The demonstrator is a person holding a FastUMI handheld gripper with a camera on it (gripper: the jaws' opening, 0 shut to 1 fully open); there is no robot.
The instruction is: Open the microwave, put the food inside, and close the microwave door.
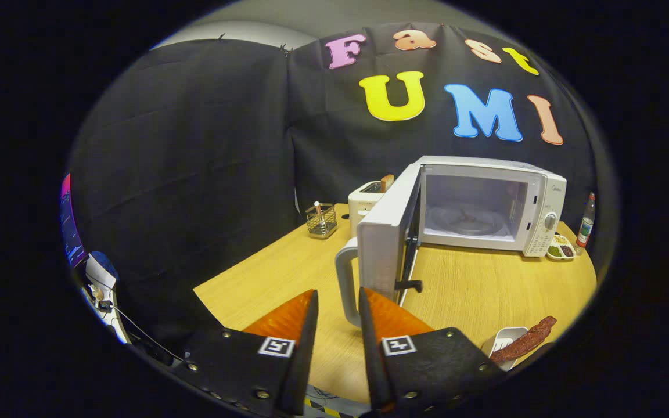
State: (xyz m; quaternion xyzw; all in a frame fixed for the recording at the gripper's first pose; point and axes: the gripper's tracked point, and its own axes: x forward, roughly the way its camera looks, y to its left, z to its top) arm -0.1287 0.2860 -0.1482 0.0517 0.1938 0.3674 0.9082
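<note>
The microwave (488, 203) is a white box-type unit standing at the far side of the wooden table (485, 290), against the black cloth wall. Its door (385, 241) is swung fully outward on the left-hand hinge, so the inner face points right and the pale door handle (345, 284) projects toward the gripper. The cavity is lit and bare, with the turntable (467, 223) visible on its floor. A control panel with a round knob (550, 221) occupies the right end.

The gripper (338, 305) is released: its fingers stand apart with nothing between them, and the door handle lies just ahead of the gap.

The food, a long reddish-brown sausage (525, 342), rests on a small white dish (506, 343) to the right of the fingers; the dish is partly cut off. Behind the door, a white toaster (364, 200) is half hidden. The panel markings are too small to make out.
</note>
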